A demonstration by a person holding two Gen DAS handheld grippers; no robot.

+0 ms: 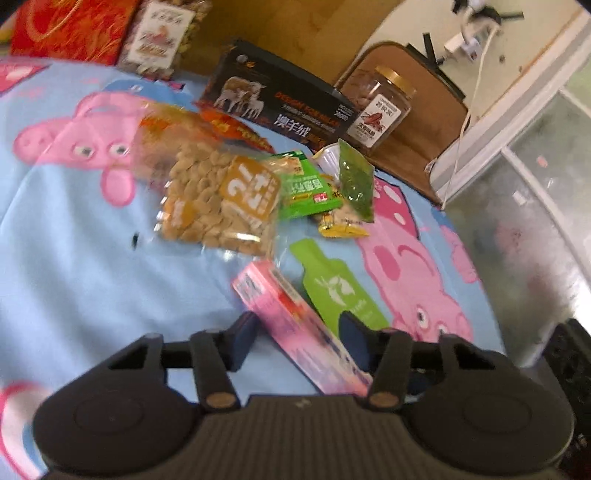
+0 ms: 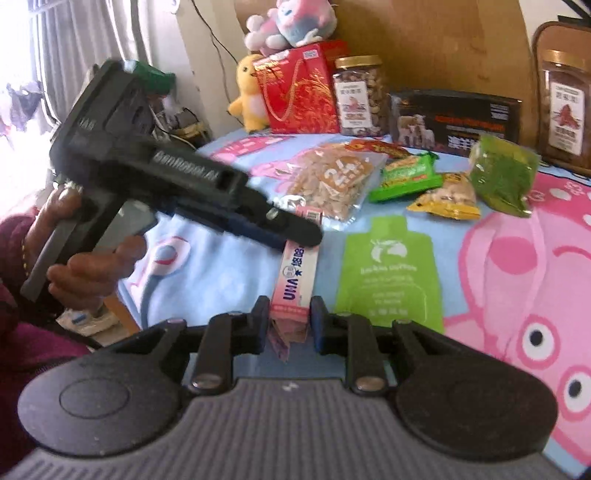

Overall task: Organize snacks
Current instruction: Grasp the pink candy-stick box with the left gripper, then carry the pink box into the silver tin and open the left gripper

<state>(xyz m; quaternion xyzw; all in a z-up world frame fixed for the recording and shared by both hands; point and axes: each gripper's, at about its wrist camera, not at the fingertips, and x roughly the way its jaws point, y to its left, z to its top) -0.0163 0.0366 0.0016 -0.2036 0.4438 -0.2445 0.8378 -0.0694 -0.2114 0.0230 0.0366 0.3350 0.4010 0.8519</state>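
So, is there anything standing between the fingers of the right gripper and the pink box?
Nothing visible. The right gripper already has the near end of the pink box between its fingers. The left gripper sits over the box's far part, beyond the right fingers, not between them and the box.

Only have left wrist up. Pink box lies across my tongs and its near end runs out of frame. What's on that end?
Observer: The right tongs are clamped on that end of the pink box.
Operator: Are the left tongs closed on it?
Observer: Cannot tell. In the right wrist view the left tongs cross the box's far half side-on, held by a hand at the left edge.
Operator: Top of the red bag is cut off for me. Anything on it?
Observer: A pink and grey plush sits on top of the red gift bag.
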